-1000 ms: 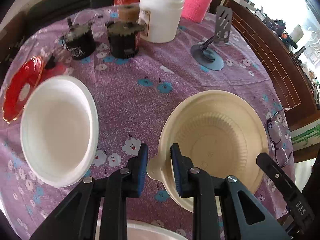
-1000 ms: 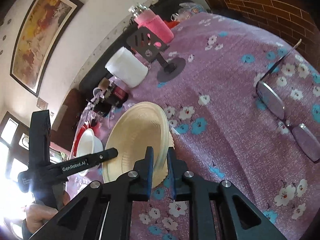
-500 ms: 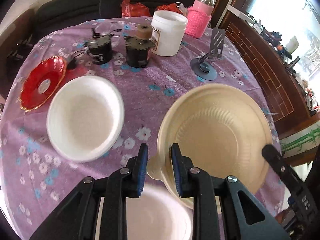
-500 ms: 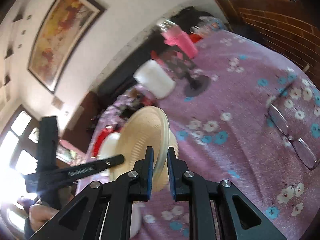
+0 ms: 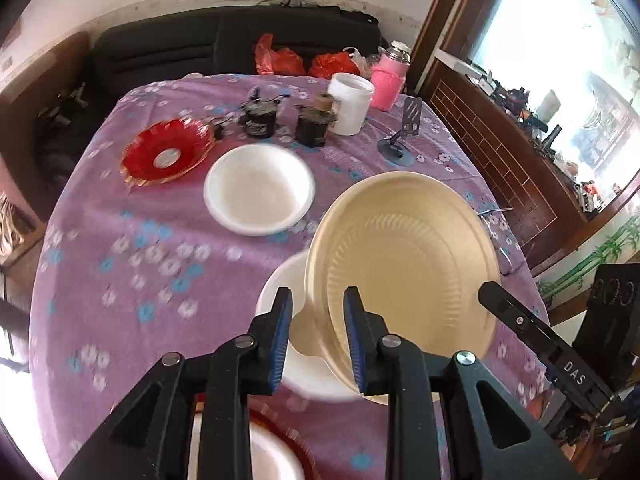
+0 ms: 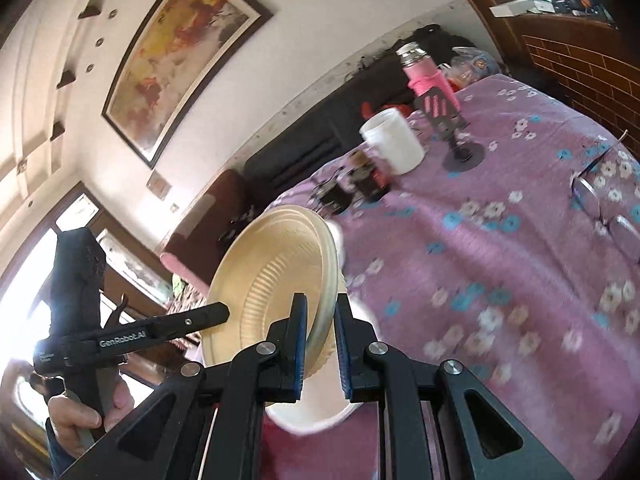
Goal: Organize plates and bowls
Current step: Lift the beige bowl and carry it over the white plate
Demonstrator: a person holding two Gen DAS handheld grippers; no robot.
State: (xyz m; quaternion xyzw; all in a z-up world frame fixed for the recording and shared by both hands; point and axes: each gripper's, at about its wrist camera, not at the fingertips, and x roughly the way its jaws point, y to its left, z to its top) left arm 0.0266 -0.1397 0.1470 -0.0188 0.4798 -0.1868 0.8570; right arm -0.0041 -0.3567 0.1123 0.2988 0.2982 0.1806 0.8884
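Lifted off the tablecloth [image 5: 132, 264] since a second ago, the beige bowl [image 5: 404, 256] hangs tilted above a white bowl [image 5: 280, 292], left gripper [image 5: 316, 336] pinching its near rim. Right wrist view: right gripper [image 6: 320, 340] pinches the beige bowl's opposite rim.

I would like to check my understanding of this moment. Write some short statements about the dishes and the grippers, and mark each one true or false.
1. Both grippers grip the beige bowl. True: the left gripper and the right gripper pinch opposite edges of it.
2. The beige bowl lies flat on the tablecloth. False: it is lifted and tilted.
3. The red glass plate holds a white bowl. False: it is empty; the white bowl stands beside it.
4. Eyeglasses lie on the tablecloth. True.
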